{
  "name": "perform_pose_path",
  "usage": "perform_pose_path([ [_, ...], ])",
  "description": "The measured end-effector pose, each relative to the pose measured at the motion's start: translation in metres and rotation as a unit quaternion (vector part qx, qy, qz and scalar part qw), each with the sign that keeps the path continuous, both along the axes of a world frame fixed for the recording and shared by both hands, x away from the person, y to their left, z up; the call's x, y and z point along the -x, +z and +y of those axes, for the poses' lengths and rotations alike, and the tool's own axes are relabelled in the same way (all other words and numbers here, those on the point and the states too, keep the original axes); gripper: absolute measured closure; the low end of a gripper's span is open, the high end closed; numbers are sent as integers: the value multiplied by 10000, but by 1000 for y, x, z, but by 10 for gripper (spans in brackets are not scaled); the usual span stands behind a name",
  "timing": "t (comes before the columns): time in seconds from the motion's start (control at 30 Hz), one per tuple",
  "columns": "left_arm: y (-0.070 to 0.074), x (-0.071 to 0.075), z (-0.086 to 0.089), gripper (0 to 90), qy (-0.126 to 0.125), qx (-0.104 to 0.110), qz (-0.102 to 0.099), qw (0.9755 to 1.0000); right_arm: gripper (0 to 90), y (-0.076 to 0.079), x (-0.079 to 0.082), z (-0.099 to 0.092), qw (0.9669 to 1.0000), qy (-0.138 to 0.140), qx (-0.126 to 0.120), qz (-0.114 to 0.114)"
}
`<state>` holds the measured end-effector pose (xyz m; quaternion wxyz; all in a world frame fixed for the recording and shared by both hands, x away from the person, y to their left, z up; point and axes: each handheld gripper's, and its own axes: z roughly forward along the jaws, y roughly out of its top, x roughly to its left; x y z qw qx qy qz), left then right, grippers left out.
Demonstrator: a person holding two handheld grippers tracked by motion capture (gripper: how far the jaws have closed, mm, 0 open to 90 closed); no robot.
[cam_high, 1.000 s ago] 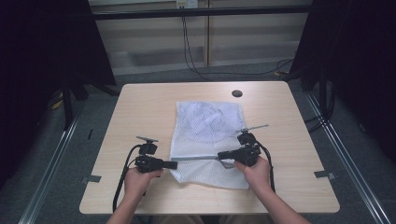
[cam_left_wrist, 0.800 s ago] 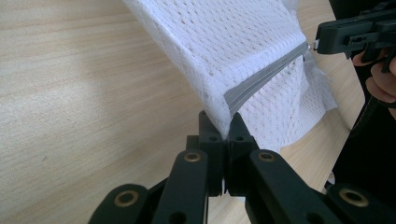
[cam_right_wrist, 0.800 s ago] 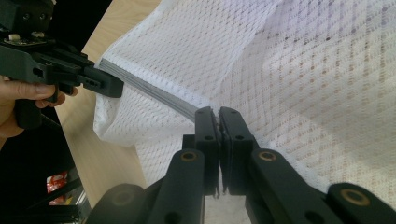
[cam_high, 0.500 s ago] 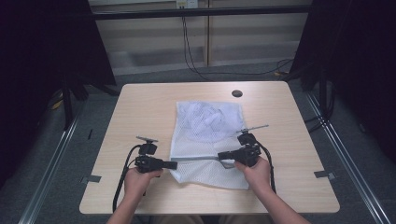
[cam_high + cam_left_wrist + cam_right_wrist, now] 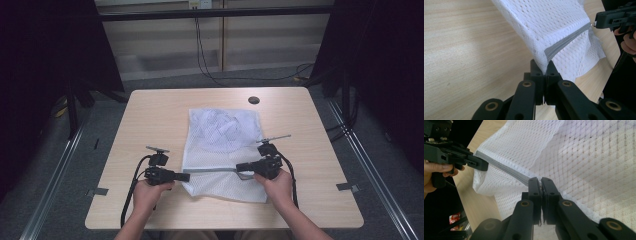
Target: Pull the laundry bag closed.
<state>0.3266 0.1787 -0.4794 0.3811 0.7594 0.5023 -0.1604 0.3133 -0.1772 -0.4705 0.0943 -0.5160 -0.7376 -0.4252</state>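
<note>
- Nothing has shifted since the earlier frames: both hands and the white mesh bag (image 5: 222, 150) sit where they were.
- The mesh bag lies flat in the middle of the wooden table (image 5: 150, 115), its grey zipper (image 5: 210, 170) stretched taut across its near end between the two grippers.
- The left gripper (image 5: 184, 176) is clenched on the bag's fabric at the zipper's left end, its jaws pressed together in the left gripper view (image 5: 543, 68).
- The right gripper (image 5: 240, 168) is clamped at the zipper's other end, jaws pinched tight on the zipper line (image 5: 541, 182).
- A dark round grommet (image 5: 254, 99) sits in the tabletop beyond the bag.
</note>
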Motion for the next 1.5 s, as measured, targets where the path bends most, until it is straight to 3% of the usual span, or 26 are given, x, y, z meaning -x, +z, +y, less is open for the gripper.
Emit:
perform_pose_path([
  [0.53, 1, 0, 3, 888, -105, -26, -1, 9999, 872, -1, 3, -9, 9999, -72, -143, 14],
  [0.67, 2, 1, 1, 888, 11, 69, 34, 10000, 872, 0, 3, -11, 9999, -48, -154, 1],
  [0.83, 1, 0, 3, 888, -100, -52, -53, 9999, 872, -1, 2, -13, 9998, -73, -159, 12],
  [0.9, 0, 0, 1, 888, -34, -15, -30, 10000, 872, 0, 3, -14, 9998, -69, -179, 10],
  [0.97, 0, 0, 2, 888, -123, -59, -59, 9999, 872, 1, 3, -15, 9998, -82, -187, 10],
  [1.03, 0, 0, 1, 888, -19, -15, -36, 10000, 872, 0, 3, -16, 9997, -79, -210, 3],
  [1.1, 1, 0, 2, 888, -118, -33, -44, 9999, 872, 0, 3, -17, 9997, -98, -227, 34],
  [1.5, -1, 0, 0, 888, -103, -81, -51, 9999, 872, -1, 2, -25, 9995, -175, -248, 48],
])
